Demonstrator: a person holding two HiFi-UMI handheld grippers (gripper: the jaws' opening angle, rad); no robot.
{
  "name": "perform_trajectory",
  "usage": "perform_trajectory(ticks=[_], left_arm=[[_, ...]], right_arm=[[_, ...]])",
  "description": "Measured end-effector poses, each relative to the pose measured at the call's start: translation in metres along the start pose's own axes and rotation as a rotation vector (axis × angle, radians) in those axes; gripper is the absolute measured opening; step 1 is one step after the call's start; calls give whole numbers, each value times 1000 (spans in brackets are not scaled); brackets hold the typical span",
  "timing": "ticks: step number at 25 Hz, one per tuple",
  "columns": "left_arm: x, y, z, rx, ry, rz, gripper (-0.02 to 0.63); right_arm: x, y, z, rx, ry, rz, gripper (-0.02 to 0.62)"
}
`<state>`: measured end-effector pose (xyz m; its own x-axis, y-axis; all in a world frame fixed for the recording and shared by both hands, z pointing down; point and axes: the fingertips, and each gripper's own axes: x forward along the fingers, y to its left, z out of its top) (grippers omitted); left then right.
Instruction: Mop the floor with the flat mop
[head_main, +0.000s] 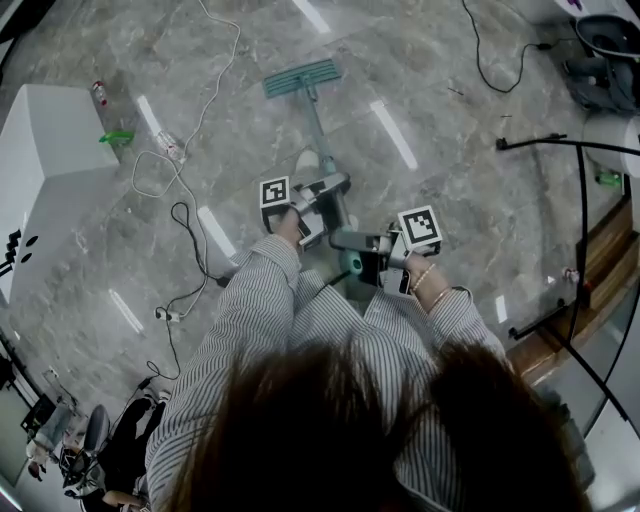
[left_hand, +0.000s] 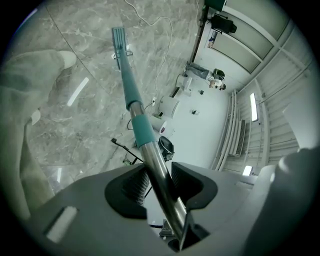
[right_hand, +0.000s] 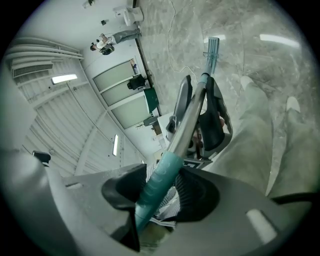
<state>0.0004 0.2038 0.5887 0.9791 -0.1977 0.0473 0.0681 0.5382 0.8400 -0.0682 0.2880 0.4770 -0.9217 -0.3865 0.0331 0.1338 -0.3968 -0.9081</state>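
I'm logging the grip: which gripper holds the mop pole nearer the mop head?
The left gripper, shut on the bare metal pole nearer the mop head; the right gripper clamps the teal handle end, farther back.

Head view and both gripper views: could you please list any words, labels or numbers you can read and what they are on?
No readable text in any view.
Left marker cube and right marker cube: black-and-white square patterns, no letters.
Notice on the far wall: too blurred to read.
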Motion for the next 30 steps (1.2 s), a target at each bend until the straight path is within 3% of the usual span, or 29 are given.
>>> perform_trajectory(ticks=[8,15,22,25,30], left_arm=[[35,-47,89,-12,-1,-25,141],[57,-132,224,-35,-51,-61,138],[84,-215,356,26,35,50,144],[99,-243,403,45,60,61,147],[117,-280,482,37,-45,0,147]], right_arm=[[25,32,97,2,-62,0,176],[97,90,227,2,-88,6,175],[170,153,360,1,-92,22,175],[192,170,411,-13,-89,9,175],[221,196,486,-1,-176,62,175]])
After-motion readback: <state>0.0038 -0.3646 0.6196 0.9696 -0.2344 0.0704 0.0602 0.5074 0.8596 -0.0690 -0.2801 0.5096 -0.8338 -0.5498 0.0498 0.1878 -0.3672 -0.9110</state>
